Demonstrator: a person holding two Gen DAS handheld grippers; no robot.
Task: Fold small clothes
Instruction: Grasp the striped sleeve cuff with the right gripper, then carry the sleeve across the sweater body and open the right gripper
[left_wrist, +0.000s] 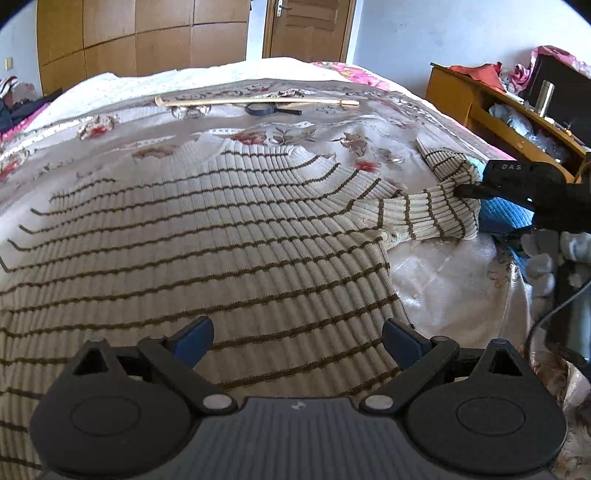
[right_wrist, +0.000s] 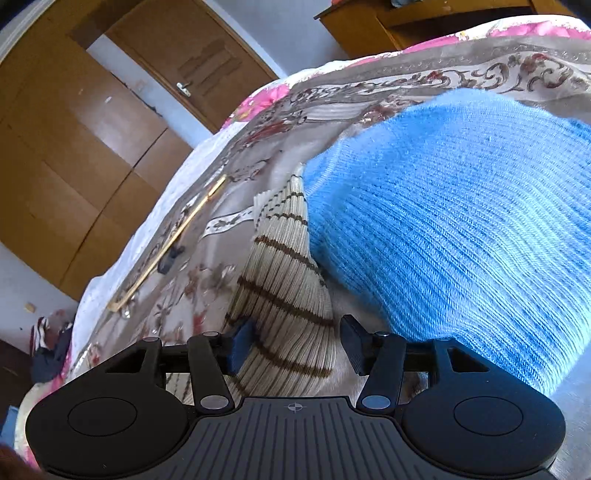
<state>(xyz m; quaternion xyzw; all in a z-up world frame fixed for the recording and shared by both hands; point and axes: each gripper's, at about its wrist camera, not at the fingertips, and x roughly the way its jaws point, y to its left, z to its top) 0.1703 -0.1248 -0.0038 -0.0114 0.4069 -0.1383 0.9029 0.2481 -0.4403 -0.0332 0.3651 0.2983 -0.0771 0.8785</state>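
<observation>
Spread wide, the left gripper hangs over the lower body of a cream ribbed sweater, its blue-padded fingers holding nothing. That sweater lies flat on the bed, face of the knit up, with thin dark-brown stripes running across its width. Its long axis runs from the hem near the left wrist camera up to the neckline, which points toward the far edge of the bed and the wooden door. One sleeve stretches out to the right and bends at the right gripper.

From the right wrist view, the right gripper has its jaws parted around that sleeve; the left pad touches the cloth, while the right pad stands just clear of it. A fuzzy bright-blue knit garment lies just beside the sleeve, bulging up in a rounded mound.

Underneath is a satiny floral bedspread in grey and pink. Near its far edge rest a long pale wooden stick and a black magnifying glass, just beside each other.
</observation>
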